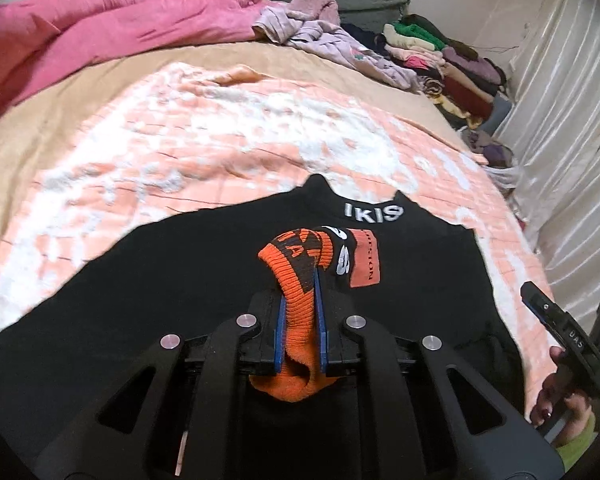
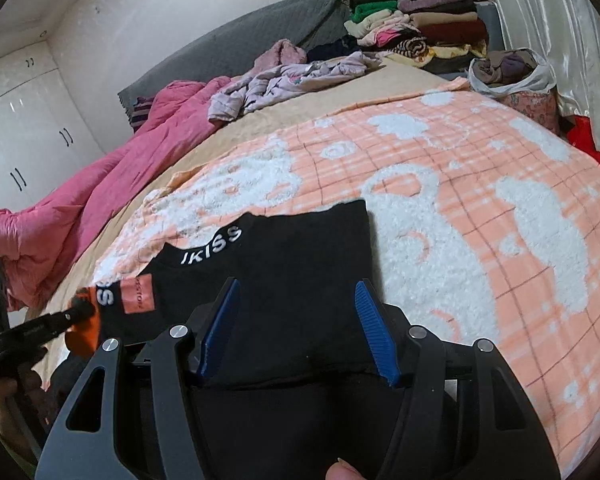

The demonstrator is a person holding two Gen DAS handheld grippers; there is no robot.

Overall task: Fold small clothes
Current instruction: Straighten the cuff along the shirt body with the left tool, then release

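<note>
A black top with white collar lettering and an orange patch lies flat on the peach-and-white blanket. My left gripper is shut on its orange ribbed cuff, which bunches up between the blue pads and hangs out behind them. In the right wrist view that same gripper sits at the far left with the orange cuff. My right gripper is open, its blue pads wide apart over the black top near its right edge; nothing is pinched between them.
A pink quilt runs along the bed's far left side. Loose lilac clothes and a stack of folded garments lie at the head, with a stuffed bag by the curtain. A hand holds the right gripper's handle.
</note>
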